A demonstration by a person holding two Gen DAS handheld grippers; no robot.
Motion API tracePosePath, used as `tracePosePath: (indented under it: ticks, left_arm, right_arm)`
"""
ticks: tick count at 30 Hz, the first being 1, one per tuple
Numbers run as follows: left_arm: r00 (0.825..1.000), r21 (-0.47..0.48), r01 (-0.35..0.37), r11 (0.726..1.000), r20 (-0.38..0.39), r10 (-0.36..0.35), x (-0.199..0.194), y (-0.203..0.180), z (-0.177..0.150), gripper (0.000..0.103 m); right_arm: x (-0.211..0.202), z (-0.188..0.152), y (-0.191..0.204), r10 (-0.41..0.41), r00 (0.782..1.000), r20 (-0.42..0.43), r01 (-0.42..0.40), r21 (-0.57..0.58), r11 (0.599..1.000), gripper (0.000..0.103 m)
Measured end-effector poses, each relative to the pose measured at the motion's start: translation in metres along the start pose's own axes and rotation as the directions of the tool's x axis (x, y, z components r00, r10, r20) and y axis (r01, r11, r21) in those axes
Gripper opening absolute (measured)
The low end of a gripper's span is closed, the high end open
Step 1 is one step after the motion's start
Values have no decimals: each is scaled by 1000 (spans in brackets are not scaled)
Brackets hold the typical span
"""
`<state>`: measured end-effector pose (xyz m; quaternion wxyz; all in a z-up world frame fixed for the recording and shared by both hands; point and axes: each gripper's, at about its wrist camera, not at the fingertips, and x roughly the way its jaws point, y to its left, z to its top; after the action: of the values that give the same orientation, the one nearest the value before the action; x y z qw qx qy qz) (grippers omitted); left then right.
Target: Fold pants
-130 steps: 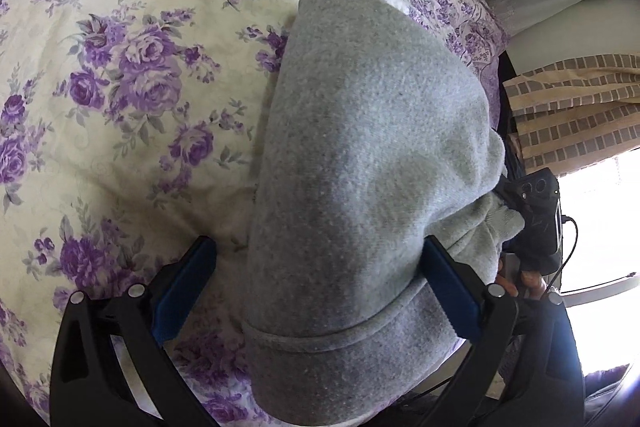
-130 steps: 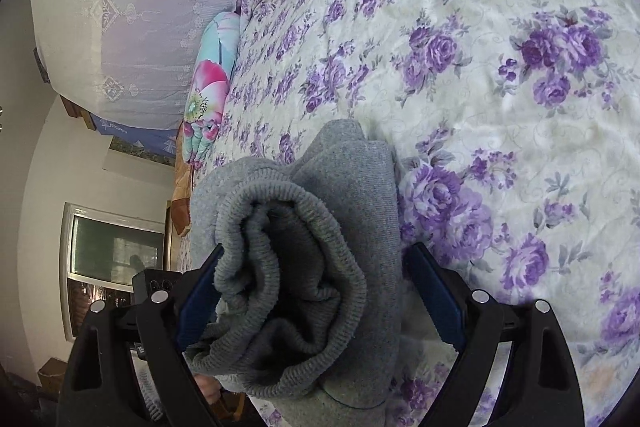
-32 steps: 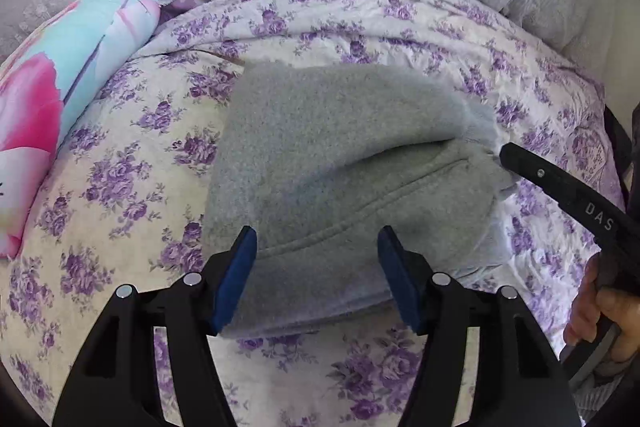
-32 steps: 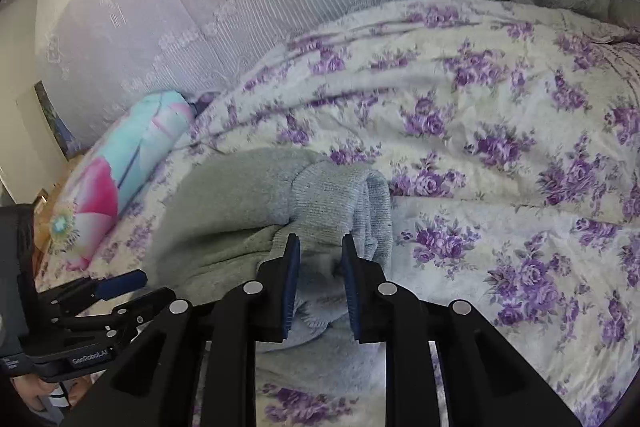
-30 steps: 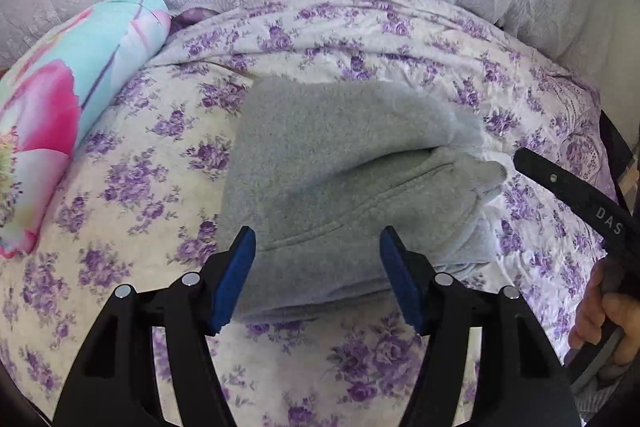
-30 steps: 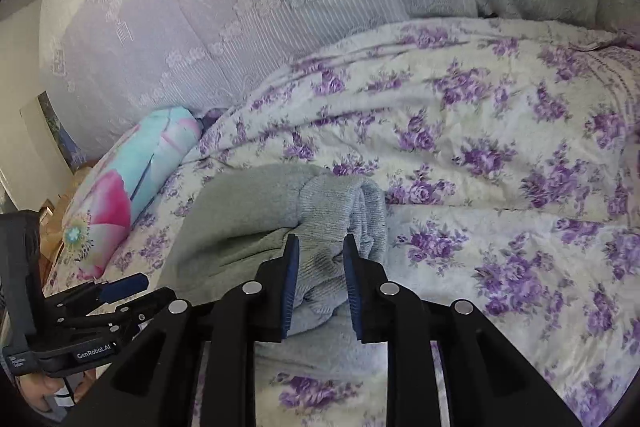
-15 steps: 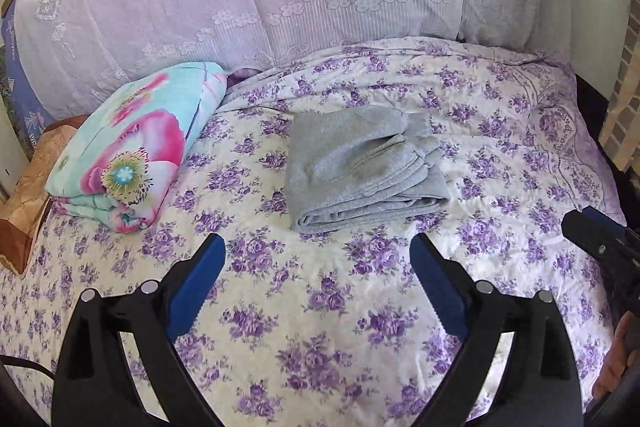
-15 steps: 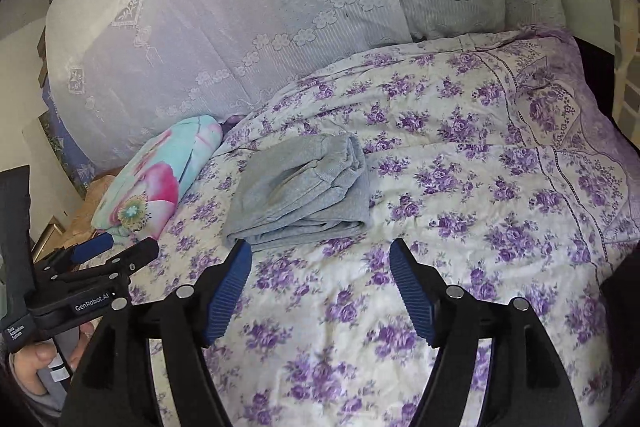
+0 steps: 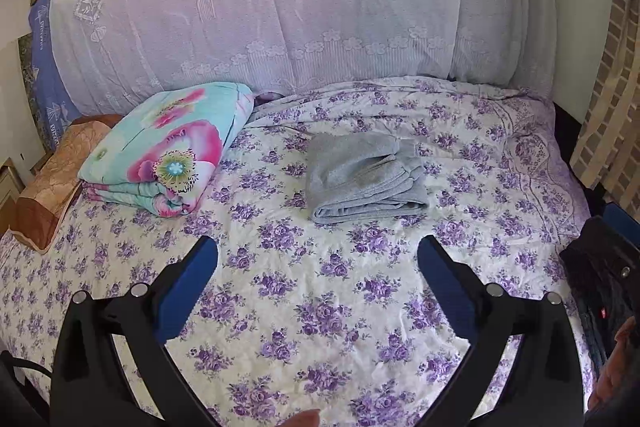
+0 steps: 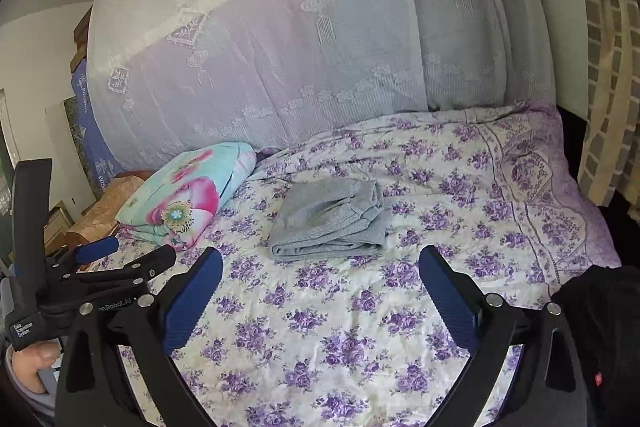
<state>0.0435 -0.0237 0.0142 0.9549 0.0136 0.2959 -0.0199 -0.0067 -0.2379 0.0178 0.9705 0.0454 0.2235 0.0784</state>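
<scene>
The grey pants (image 9: 364, 179) lie folded in a thick rectangle on the purple-flowered bed sheet (image 9: 320, 327), far from both grippers. My left gripper (image 9: 318, 251) hovers well back from them, its jaws opening wide with only sheet between them. My right gripper (image 10: 320, 259) is likewise drawn back from the pants (image 10: 328, 223), jaws opening, nothing between its blue pads. In the right wrist view the left gripper (image 10: 132, 255) shows at the left edge, held by a hand.
A folded floral quilt (image 9: 168, 155) lies left of the pants, with a brown pillow (image 9: 52, 187) beyond it. A lace-covered stack of bedding (image 9: 280, 7) rises behind the bed. A checked curtain (image 9: 600, 107) hangs at right, and dark clothing (image 10: 600, 315) sits at the bed's right edge.
Both grippers let go of the pants, spread their jaws wide and pulled back and up. The pants now lie alone, small and far off on the bed.
</scene>
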Motion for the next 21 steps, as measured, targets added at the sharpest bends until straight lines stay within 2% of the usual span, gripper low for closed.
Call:
tracePosePath:
  ticks: [6,9,11,14,17,21]
  left_arm:
    - [1000,-5,-20,1000,11,20,-24,7,1,98]
    - [1000,-5,-26,1000,3,26,-33,9,1,98]
    - [1000,-14,-20,1000,-19,20,-37,10,1,98]
    - [998,-21,18,1000,-52,-19,-45,8,-1,98]
    - [998,25,35,999,-56,-33,-58,0,-5,98]
    - [999,32,47,998,-29,-46,-79,-5,-5,98]
  right_arm:
    - [-29,1,12,-36,999,22,36,3,999,99]
    - [-39,1,15,-97,995,20,96,40,995,99]
    - [-44,1,16,-129,992,10,128,73,989,99]
    - [-49,-2,18,-113,993,-19,114,115,987,99]
    - [-51,-5,27,-80,994,-76,84,63,994,99]
    - [-57,-10,38,-128,990,-63,129,6,992,99]
